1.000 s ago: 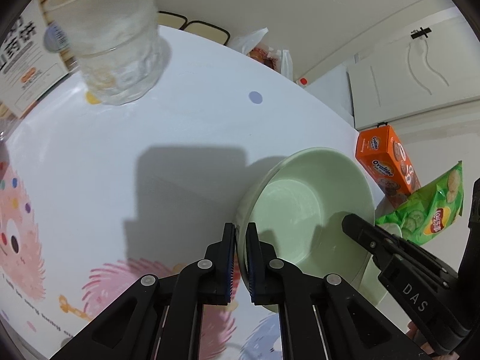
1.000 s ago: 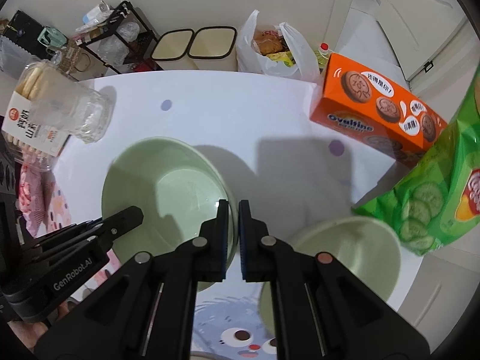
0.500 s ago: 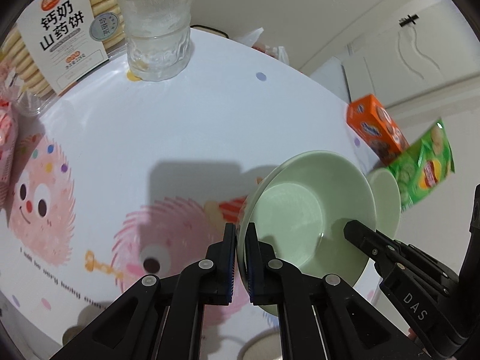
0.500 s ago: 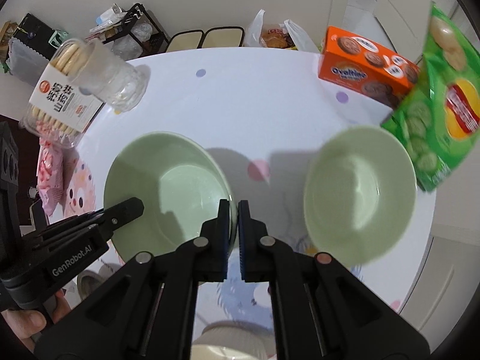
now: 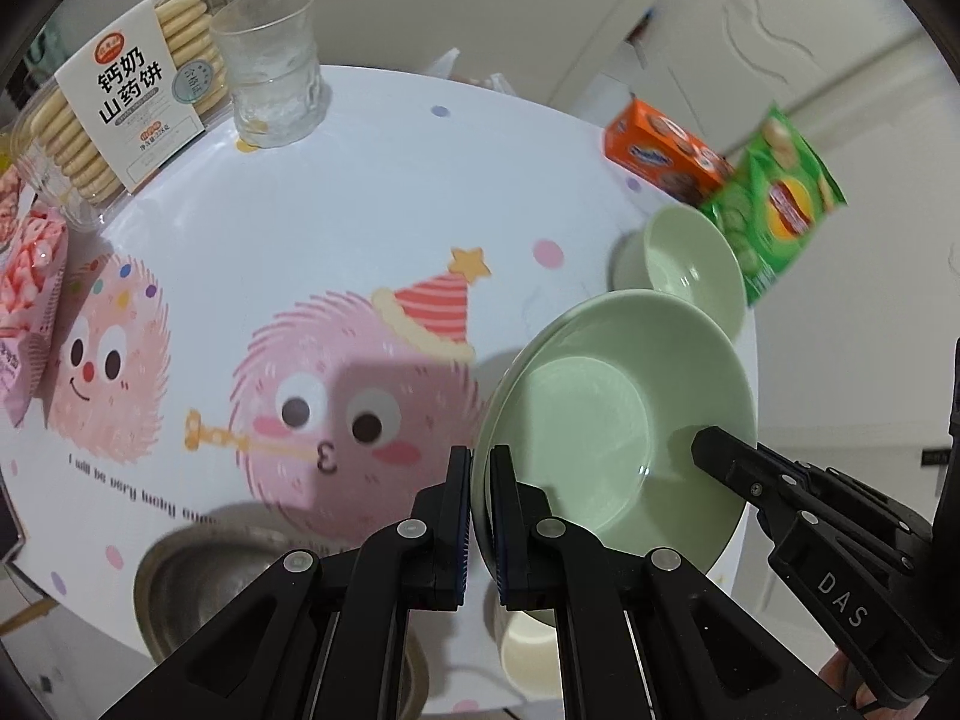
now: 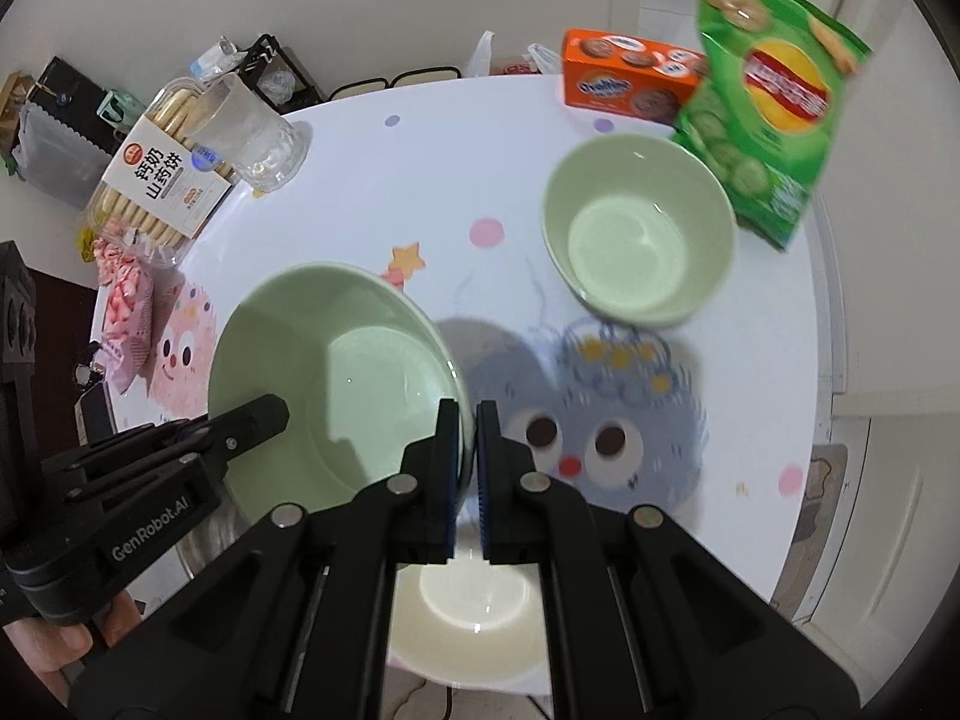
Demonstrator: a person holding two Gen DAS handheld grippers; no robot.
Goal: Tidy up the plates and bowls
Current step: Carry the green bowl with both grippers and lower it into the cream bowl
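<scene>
Item 1, large green bowl (image 5: pixel 612 420): I have it pinched on 2 opposite sides of its rim and lifted above the table (image 5: pixel 372 180), tilted.

Item 2, left gripper (image 5: pixel 480 468): jaws clamped on the bowl's left rim, 1 pad inside and 1 outside the wall.

Item 3, right gripper (image 6: pixel 462 426): jaws clamped on the bowl's right rim. In the left wrist view its fingers reach in from the right of my left claw and lie over the bowl's far edge.

Item 4, small green bowl (image 6: pixel 639 237): standing upright on the table, ahead and to the right of my right claw, apart from the held bowl, just beside the green chip bag (image 6: pixel 774 96).

Item 5, cream bowl (image 6: pixel 468 618): below my right claw, on the near table edge.

Item 6, metal basin (image 5: pixel 228 588): below and left of my left claw, blurred.

Item 7, orange biscuit box (image 6: pixel 630 81): far right, behind the small bowl, touching the chip bag.

Item 8, clear glass (image 5: pixel 273 90): far left of my left claw, upright, next to the tray of biscuits (image 5: pixel 120 114).

Item 9, pink snack packet (image 5: pixel 27 288): at the left table edge.

Item 10, a hand (image 6: pixel 54 642): holding the left gripper's handle, lower left in the right wrist view.
</scene>
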